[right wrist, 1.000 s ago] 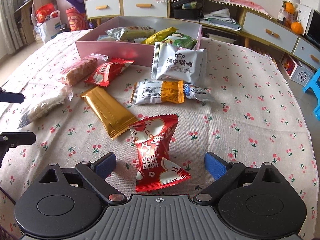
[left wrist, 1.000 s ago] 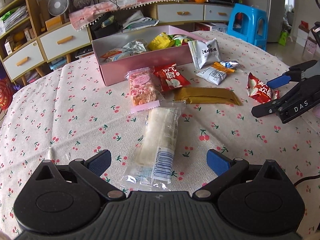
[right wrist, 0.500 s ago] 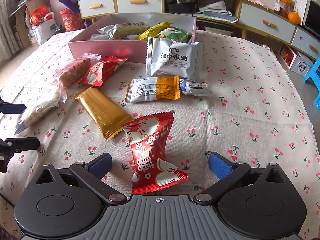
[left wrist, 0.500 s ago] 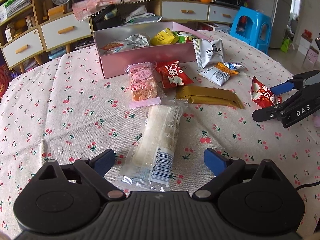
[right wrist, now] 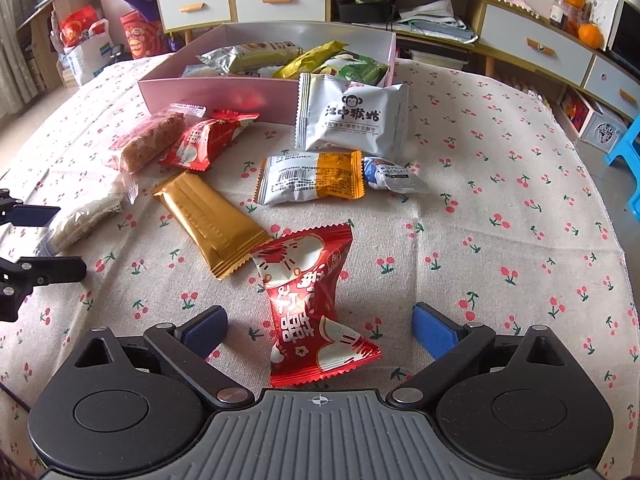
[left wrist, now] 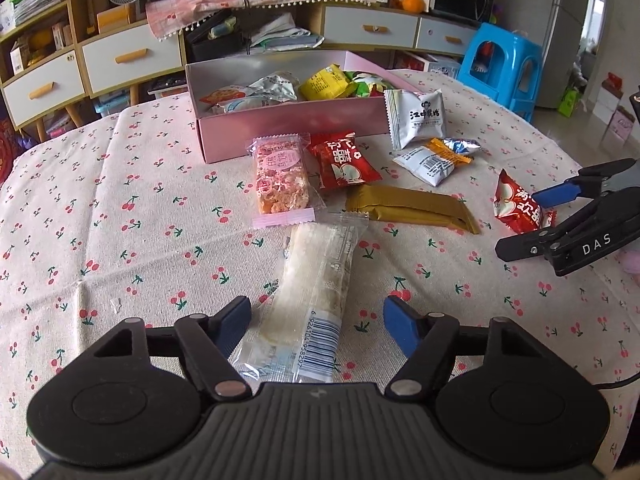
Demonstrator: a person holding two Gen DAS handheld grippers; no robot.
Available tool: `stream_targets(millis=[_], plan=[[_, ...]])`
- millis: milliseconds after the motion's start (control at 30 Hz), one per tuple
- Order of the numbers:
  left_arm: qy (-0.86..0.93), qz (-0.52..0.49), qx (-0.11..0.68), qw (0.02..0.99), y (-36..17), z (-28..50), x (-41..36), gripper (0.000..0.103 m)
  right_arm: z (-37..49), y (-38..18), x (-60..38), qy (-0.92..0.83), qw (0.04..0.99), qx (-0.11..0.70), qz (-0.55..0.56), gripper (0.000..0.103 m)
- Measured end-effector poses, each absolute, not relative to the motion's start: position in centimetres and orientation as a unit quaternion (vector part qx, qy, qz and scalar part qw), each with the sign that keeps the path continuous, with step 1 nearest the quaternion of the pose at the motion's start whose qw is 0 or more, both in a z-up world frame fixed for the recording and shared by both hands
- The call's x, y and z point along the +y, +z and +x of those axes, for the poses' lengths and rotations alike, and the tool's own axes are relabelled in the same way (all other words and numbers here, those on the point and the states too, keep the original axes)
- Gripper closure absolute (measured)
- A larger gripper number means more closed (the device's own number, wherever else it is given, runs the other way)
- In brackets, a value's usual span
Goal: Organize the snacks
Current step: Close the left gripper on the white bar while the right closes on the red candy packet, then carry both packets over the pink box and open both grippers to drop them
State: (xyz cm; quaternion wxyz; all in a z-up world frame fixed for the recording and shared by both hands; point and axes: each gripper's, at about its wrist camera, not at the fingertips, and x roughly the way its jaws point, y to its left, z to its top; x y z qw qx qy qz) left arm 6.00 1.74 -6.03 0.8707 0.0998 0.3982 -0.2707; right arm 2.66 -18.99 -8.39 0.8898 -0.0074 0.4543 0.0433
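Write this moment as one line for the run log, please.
left gripper: open, around clear-wrapped bar | right gripper: open, around red packet | pink box: part-filled

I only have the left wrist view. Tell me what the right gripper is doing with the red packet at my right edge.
Observer: The right gripper is open, one of its fingers on each side of the red packet, neither touching it.
Operator: Read me the small silvery packet by the orange-white one.
Observer: The small packet is blue and white and reads "chocolate".
Operator: Tell me what's hidden past the box's left end.
Observer: Red bags stand on the floor there.
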Motion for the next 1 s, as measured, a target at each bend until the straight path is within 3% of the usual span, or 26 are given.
stream_targets(millis=[300,467,567,1000], plan=[[-0.272,0.081,0.403,0.87,-5.7,6.3,1.9,0.062,2.6,-7.8,-18.4,0.061,0.892,0.448,-0.011,0.033],[-0.275,0.068,0.406,0.869,-5.5,6.3,2.0,0.065,2.5,-7.4,-18.3,0.066,0.893,0.444,-0.015,0.063],[-0.279,0.065,0.404,0.869,-5.2,6.2,1.9,0.066,2.5,-7.3,-18.3,0.067,0.893,0.444,-0.015,0.072],[-0.289,0.053,0.402,0.867,-4.6,6.2,1.7,0.068,2.3,-6.0,-18.6,0.072,0.899,0.432,-0.001,0.078]])
